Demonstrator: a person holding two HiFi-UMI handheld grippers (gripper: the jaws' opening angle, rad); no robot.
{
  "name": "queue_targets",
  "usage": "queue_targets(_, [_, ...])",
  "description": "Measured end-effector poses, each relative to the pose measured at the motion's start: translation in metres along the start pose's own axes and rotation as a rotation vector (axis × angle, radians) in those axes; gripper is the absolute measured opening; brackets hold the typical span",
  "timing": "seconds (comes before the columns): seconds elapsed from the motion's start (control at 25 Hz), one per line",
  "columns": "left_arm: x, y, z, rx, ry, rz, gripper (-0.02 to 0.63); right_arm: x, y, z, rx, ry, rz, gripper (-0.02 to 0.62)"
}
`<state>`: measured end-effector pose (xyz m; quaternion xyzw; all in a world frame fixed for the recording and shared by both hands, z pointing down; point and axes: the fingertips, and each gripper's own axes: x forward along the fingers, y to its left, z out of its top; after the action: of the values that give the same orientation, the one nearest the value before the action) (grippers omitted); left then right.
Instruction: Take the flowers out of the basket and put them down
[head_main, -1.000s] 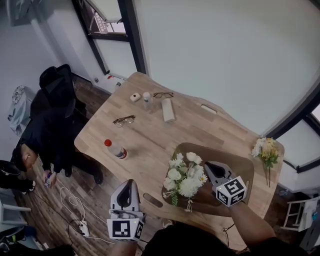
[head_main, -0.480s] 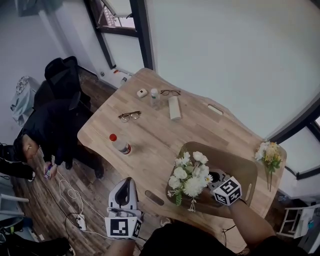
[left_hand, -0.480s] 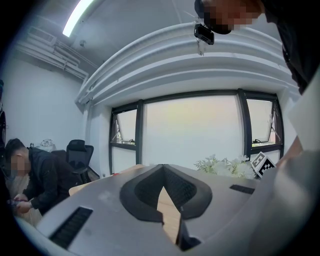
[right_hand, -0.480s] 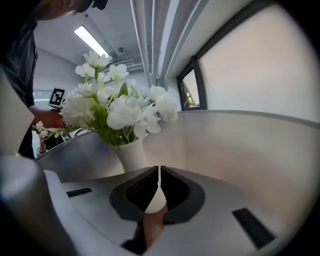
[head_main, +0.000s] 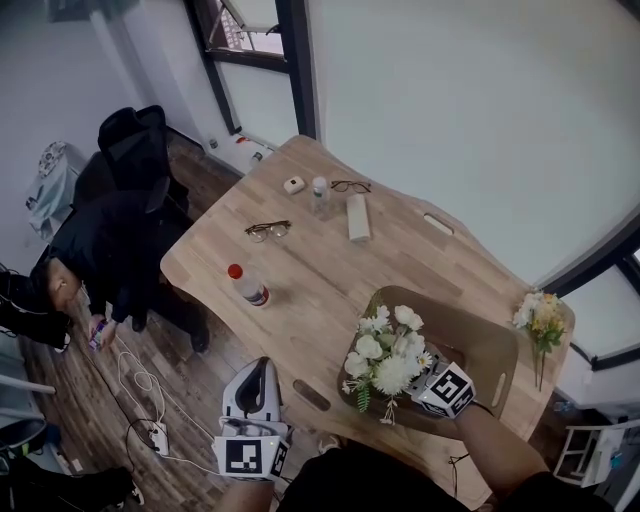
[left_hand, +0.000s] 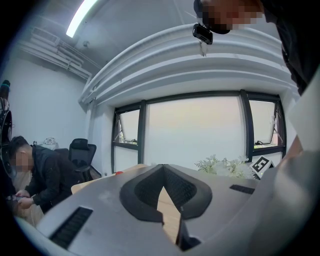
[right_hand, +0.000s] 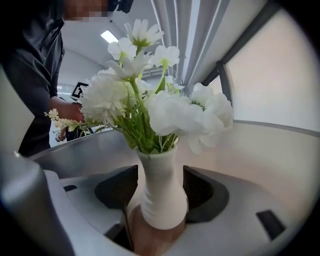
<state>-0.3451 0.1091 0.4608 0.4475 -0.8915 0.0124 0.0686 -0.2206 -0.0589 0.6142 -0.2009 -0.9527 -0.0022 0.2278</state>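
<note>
A bunch of white flowers (head_main: 385, 350) stands in a white ribbed vase (right_hand: 162, 195) inside the brown basket (head_main: 480, 330) near the table's front edge. My right gripper (head_main: 420, 365) reaches in from the right, low under the blooms. In the right gripper view the vase stands between the jaws of the right gripper (right_hand: 160, 185). The jaws are opening, with gaps showing beside the vase's neck. The white flowers (right_hand: 145, 100) fill that view above the vase. My left gripper (head_main: 258, 366) hangs off the table's front left corner. The tips of the left gripper (left_hand: 161, 167) meet, with nothing in them.
A yellow and white bouquet (head_main: 538, 315) lies at the table's right end. On the wooden table (head_main: 320, 270) are a red-capped bottle (head_main: 247, 285), glasses (head_main: 268, 231), a white case (head_main: 358, 216) and a small bottle (head_main: 320, 195). A person (head_main: 90, 270) sits at the left by a black chair (head_main: 135, 140).
My right gripper has sunk lower into the basket and closer to the flowers, so its fingers are now hidden under the blooms. The left gripper has stayed put.
</note>
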Motion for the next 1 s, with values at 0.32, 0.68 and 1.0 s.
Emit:
queue_targets(0.32, [-0.008,0.008,0.004,0.009,-0.001,0.023,0.002,0.025,0.003,0.020,-0.051,-0.044,0.027,0.291])
queue_targets(0.68, [-0.012,0.017,0.012,0.028,-0.001,0.038,0.002,0.036,0.005,0.032,-0.038,-0.078,0.038,0.291])
queue_targets(1.0, [-0.004,0.009,0.019,0.028,-0.023,-0.002,0.002,0.019,-0.005,0.051,-0.015,-0.089,-0.035,0.291])
